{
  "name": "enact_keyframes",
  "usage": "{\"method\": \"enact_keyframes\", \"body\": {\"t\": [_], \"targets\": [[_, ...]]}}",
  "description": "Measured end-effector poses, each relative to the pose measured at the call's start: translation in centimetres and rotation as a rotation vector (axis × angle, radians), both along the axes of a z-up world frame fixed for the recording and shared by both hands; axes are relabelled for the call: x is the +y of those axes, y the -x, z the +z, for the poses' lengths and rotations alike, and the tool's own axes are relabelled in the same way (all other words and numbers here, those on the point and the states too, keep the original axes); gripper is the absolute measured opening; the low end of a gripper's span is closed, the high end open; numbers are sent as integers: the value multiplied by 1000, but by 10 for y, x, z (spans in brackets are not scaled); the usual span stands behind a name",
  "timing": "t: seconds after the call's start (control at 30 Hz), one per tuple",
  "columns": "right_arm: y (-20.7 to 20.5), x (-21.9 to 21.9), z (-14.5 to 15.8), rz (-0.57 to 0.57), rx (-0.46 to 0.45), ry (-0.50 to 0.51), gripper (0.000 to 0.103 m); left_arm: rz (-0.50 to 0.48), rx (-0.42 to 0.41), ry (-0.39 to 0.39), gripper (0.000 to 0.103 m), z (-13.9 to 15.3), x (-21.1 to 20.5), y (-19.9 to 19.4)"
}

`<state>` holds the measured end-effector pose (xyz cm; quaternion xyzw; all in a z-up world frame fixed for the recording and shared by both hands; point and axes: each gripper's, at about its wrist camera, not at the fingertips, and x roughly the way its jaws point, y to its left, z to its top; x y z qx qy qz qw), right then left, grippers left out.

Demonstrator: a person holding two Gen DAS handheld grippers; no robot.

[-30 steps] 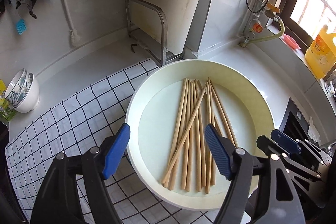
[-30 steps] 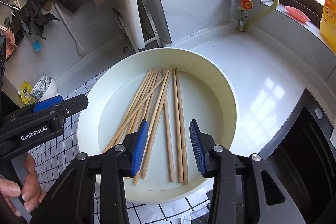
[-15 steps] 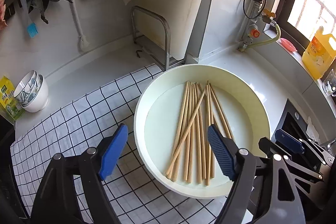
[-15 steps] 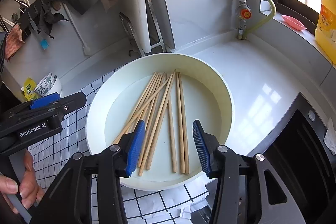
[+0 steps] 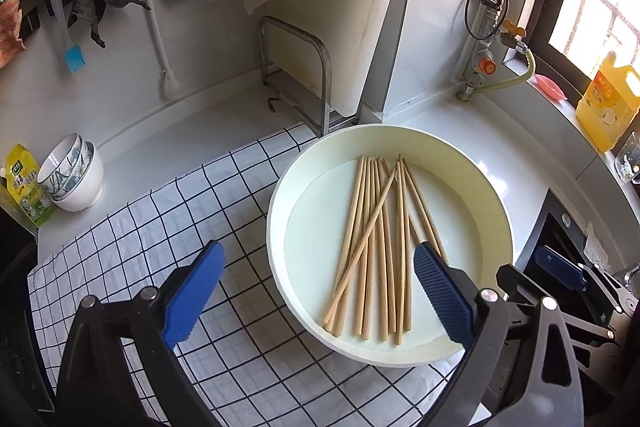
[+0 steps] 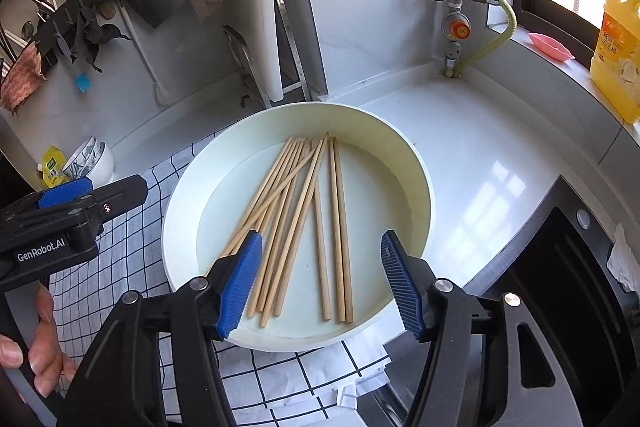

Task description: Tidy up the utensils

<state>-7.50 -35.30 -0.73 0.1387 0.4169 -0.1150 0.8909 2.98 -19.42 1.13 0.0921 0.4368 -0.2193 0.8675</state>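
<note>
Both your grippers have backed off and risen; left gripper [image 5: 316,291] and right gripper [image 6: 320,283] jaws are opening, empty. Chopsticks [image 5: 380,243] lie in the basin [image 5: 280,187], on the checked cloth [image 5: 160,227] at its 9 o'clock, white counter [image 6: 500,155] beyond.

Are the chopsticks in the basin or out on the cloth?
In: the chopsticks all lie flat inside the basin; none on the cloth.
</note>
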Motion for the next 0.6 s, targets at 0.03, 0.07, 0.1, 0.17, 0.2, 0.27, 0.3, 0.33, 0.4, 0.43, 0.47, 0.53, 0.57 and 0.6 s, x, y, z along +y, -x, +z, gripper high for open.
{"method": "enact_keyframes", "body": {"t": [0.03, 0.07, 0.1, 0.17, 0.2, 0.27, 0.3, 0.33, 0.4, 0.43, 0.47, 0.53, 0.57, 0.6], "targets": [[0, 0, 0, -1, 1, -2, 60, 3, -1, 0, 95, 1, 1, 0], [1, 0, 0, -3, 2, -2, 60, 5, -2, 2, 95, 2, 1, 0], [1, 0, 0, -3, 3, -1, 60, 7, -2, 5, 95, 3, 2, 1], [1, 1, 1, -2, 4, 1, 60, 13, -4, 7, 96, 5, 4, 1], [2, 1, 2, -2, 3, 1, 60, 16, -6, 7, 96, 6, 5, 1], [3, 2, 3, -3, 1, 4, 61, 24, -5, 9, 96, 7, 6, 1], [3, 2, 3, -3, 0, 4, 61, 29, -5, 10, 96, 8, 7, 1], [3, 2, 3, -3, 0, 4, 61, 34, -3, 11, 96, 8, 8, 1], [3, 2, 3, -3, 0, 5, 61, 40, 5, 12, 96, 8, 9, 1], [4, 2, 4, -3, 0, 6, 61, 43, 10, 10, 96, 8, 10, 1], [4, 3, 4, -2, -1, 6, 61, 46, 16, 7, 97, 8, 10, 0], [4, 3, 4, -2, -1, 6, 61, 48, 22, 0, 97, 7, 11, 0], [4, 3, 4, -2, 0, 7, 61, 47, 25, -2, 97, 7, 11, 0], [4, 4, 5, -1, 0, 7, 61, 47, 26, -4, 97, 7, 12, 0]]}}
